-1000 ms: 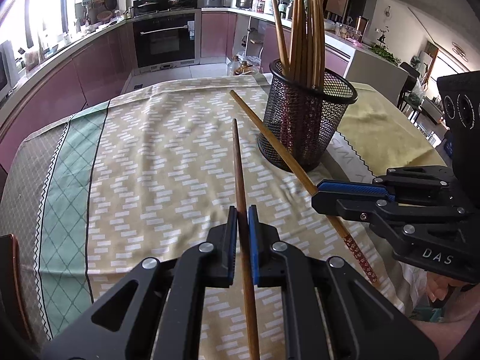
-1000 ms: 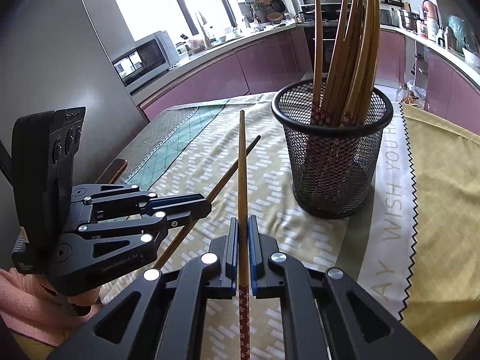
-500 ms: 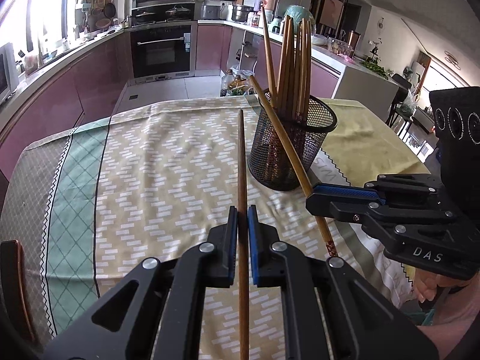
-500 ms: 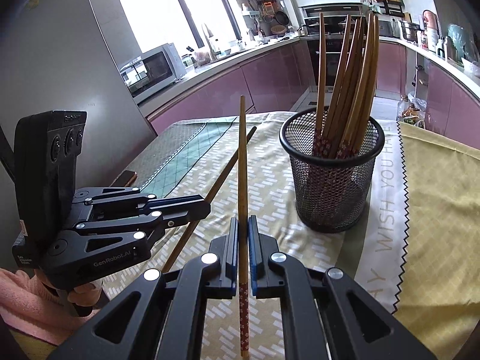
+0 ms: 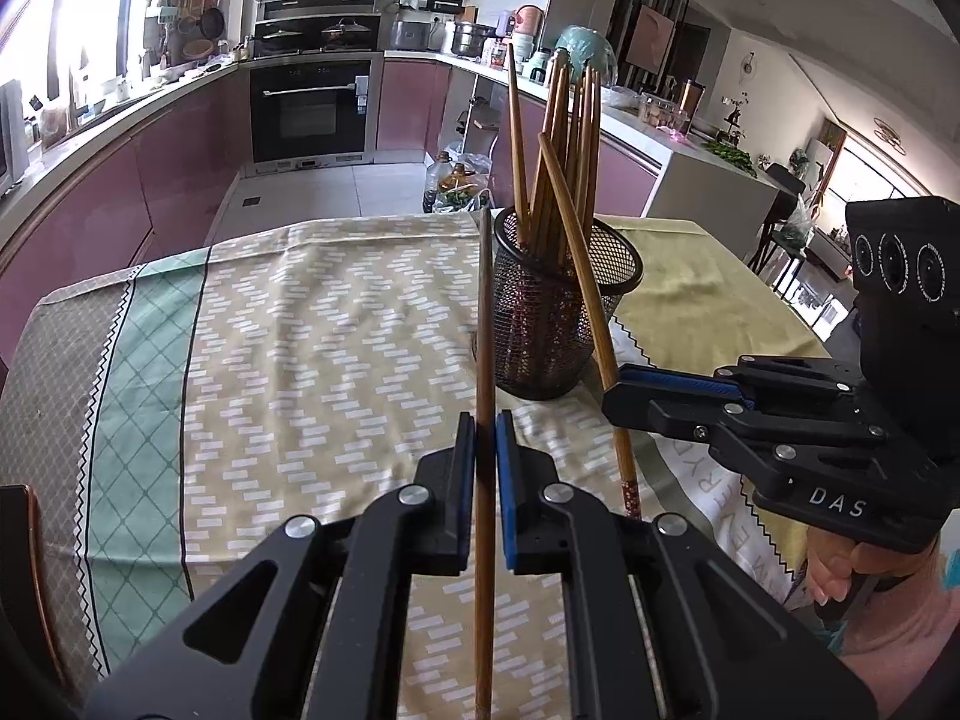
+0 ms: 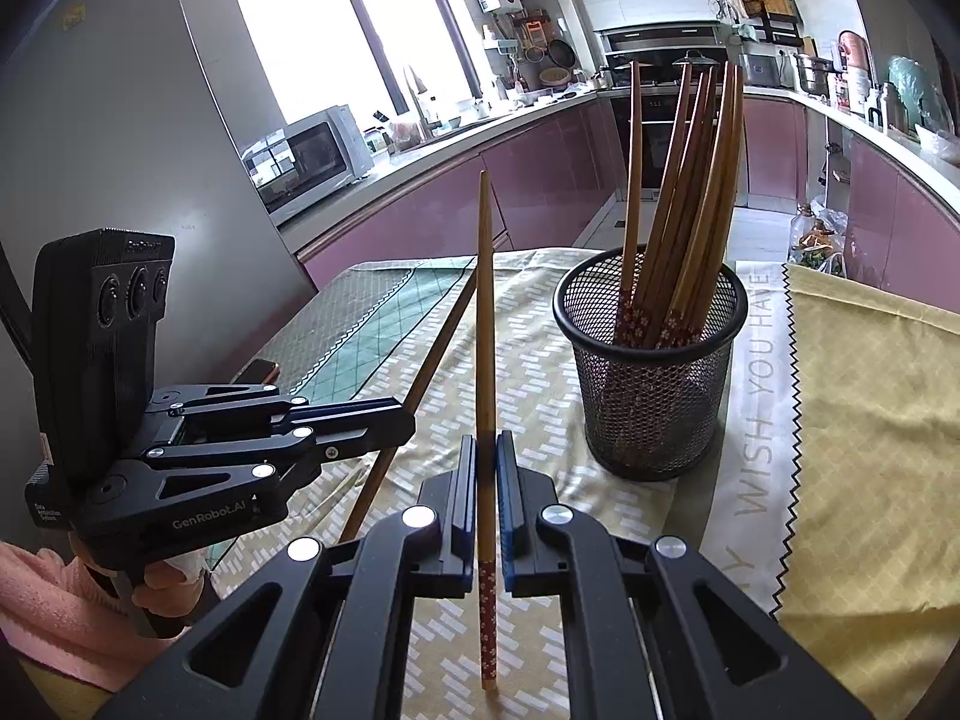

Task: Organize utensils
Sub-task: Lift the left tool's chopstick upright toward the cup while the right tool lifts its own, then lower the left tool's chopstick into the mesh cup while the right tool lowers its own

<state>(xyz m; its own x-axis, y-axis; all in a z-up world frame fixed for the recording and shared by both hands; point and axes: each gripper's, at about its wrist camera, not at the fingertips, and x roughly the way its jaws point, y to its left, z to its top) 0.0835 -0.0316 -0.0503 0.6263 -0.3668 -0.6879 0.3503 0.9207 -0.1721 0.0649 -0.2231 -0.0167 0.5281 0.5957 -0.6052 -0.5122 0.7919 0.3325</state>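
A black mesh holder [image 5: 564, 324] [image 6: 651, 372] stands on the tablecloth with several wooden chopsticks [image 5: 564, 138] [image 6: 684, 180] upright in it. My left gripper [image 5: 486, 438] is shut on a plain brown chopstick [image 5: 483, 312] that points away toward the holder's left side. In the right wrist view the left gripper [image 6: 402, 420] shows at the left with that chopstick [image 6: 432, 360]. My right gripper [image 6: 486, 456] is shut on a chopstick [image 6: 485, 312] with its flower-patterned end toward me. In the left wrist view the right gripper [image 5: 624, 387] holds it slanted in front of the holder.
A patterned tablecloth [image 5: 300, 360] covers the table, with a yellow cloth [image 6: 870, 420] to the right of the holder. A dark flat object [image 6: 258, 369] lies near the table's left edge. Kitchen counters and an oven [image 5: 312, 108] stand beyond the far edge.
Both grippers have risen and tipped their chopsticks more upright. The holder now looks smaller and farther off. The right gripper's chopstick has swung up across the front of the holder.
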